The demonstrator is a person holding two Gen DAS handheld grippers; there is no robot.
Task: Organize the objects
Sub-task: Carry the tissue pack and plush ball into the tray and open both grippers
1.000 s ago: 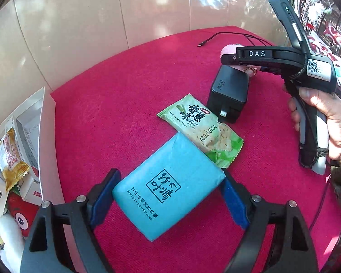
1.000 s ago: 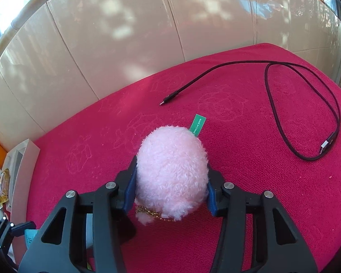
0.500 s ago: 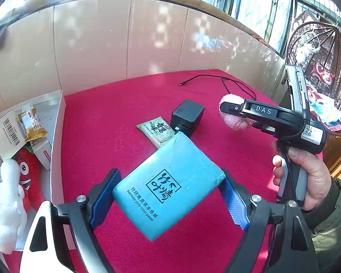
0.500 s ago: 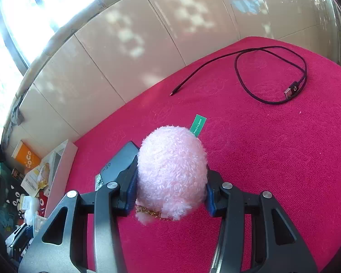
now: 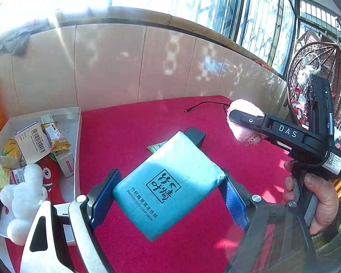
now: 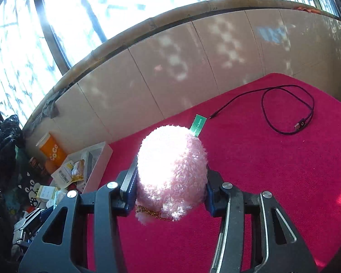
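Between blue pads (image 5: 103, 199): one tissue pack (image 5: 168, 187)

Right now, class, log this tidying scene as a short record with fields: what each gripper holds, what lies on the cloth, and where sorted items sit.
left gripper: shut on blue tissue pack
right gripper: shut on pink plush toy
red cloth: black cable, black charger, green snack packet
white box: cartons, snack packets, red plush, white plush

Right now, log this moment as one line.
left gripper: shut on tissue pack | right gripper: shut on pink plush | both above red cloth
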